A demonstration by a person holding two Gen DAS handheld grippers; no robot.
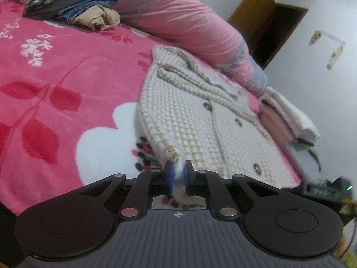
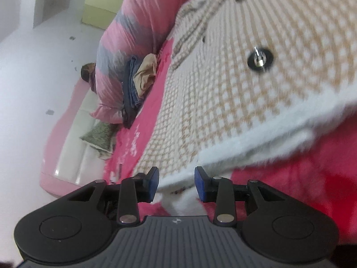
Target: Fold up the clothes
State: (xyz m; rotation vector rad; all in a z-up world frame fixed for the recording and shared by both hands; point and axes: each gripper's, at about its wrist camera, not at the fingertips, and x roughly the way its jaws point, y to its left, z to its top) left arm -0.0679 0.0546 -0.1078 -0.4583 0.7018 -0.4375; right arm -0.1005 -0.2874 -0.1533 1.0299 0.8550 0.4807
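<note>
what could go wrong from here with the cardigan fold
The left gripper pinches only the fuzzy white hem of the cardigan, so that thin bite may slip on lifting. The right gripper is open, with the hem between its pads but not clamped; lifting now would likely raise one corner and skew the fold. The metal buttons might snag.

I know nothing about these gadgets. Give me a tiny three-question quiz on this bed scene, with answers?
1. True or false: the left gripper is pinching the knitted cardigan.
2. What pattern covers the pink blanket? A) stripes B) leaves and flowers C) plain
3. Fill in: the right gripper has its jaws ___ around the cardigan's white hem.

Key
1. True: its pads are shut on the hem.
2. B
3. Open: the hem lies between the pads, not yet squeezed.
</note>
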